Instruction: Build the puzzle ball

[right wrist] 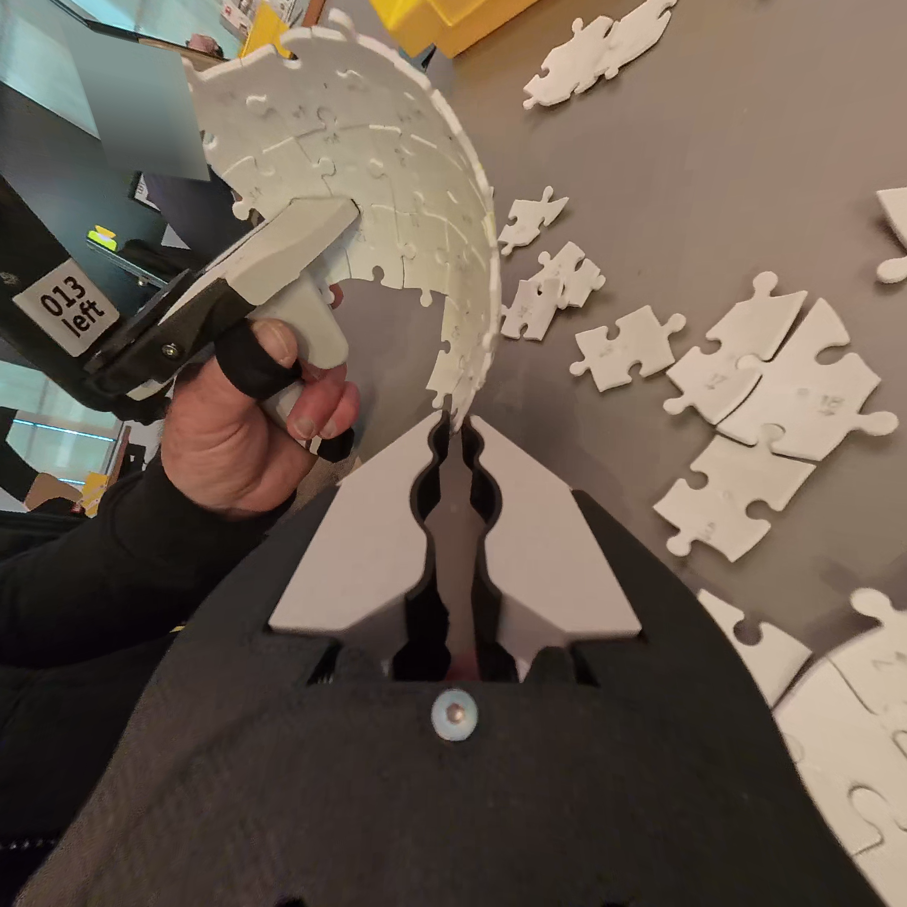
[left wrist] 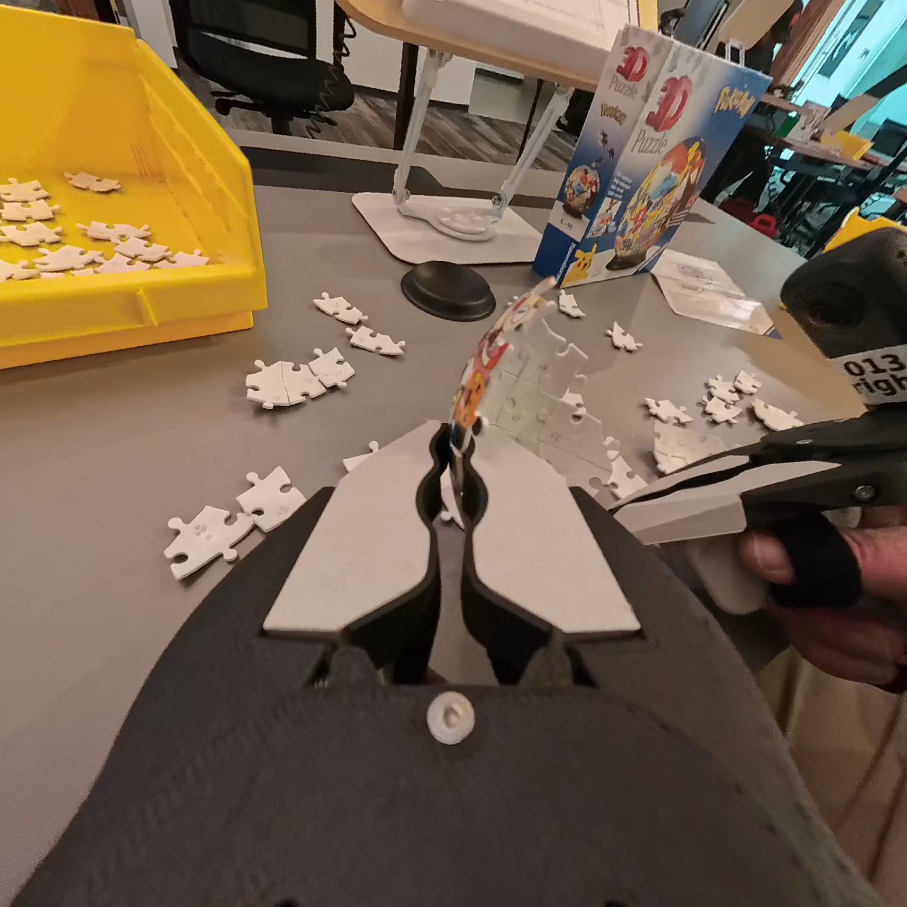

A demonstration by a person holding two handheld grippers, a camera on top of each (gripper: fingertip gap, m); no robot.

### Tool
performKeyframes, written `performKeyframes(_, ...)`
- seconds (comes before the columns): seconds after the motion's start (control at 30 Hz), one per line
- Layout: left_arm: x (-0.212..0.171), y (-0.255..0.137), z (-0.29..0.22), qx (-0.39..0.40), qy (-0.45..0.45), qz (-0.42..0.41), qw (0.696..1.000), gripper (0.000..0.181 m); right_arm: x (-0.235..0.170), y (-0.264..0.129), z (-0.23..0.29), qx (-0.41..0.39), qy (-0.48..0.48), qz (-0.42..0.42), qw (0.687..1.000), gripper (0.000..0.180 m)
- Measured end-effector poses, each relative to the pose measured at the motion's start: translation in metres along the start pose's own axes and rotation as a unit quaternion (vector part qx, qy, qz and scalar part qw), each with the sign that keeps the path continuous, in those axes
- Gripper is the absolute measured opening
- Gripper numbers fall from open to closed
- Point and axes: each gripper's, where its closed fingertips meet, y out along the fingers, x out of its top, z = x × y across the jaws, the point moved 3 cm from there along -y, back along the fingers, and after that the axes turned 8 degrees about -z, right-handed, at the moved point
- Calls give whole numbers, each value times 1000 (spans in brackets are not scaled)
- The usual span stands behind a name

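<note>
1. Tabletop (left wrist: 147, 441): loose pieces (right wrist: 623, 353) scattered beyond and beside both jaws.
2. Puzzle box (left wrist: 653, 162) well beyond left jaws: printed branding, not repeated.
3. Curved puzzle shell (right wrist: 373, 162): pinched at its edges by left gripper (left wrist: 454, 459) and right gripper (right wrist: 455, 432), mid-assembly.
4. Next, likely: freeing one gripper, fetching a matching piece.

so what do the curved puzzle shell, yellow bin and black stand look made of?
Curved puzzle shell: looks like rigid plastic, matte white inside, printed outside; it keeps its curve while held. Yellow bin: molded plastic, slight sheen, ribbed walls. Black stand: probably plastic, smooth semi-gloss with soft highlights; rubber can't be ruled out.
</note>
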Motion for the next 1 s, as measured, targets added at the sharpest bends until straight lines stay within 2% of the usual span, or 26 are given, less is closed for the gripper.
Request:
performKeyframes(0.33,5,-2,3,-19,-51,-8,998,3,7,-5,-1,-4,-66,10,998,2)
performKeyframes(0.4,5,-2,4,-20,-60,-10,998,3,8,-5,2,11,-45,7,999,2)
performKeyframes(0.53,10,-5,7,-23,-82,-23,996,2,12,-7,3,59,73,-30,995,0)
performKeyframes(0.6,11,-5,6,-33,-97,-28,994,2,12,-8,1,68,98,-38,992,0)
performKeyframes(0.8,14,-5,5,-38,-94,-31,994,2,14,-9,0,56,83,-43,994,0)
performKeyframes(1.0,15,-5,8,-40,-103,-30,993,2,9,-13,-4,16,30,10,999,0)
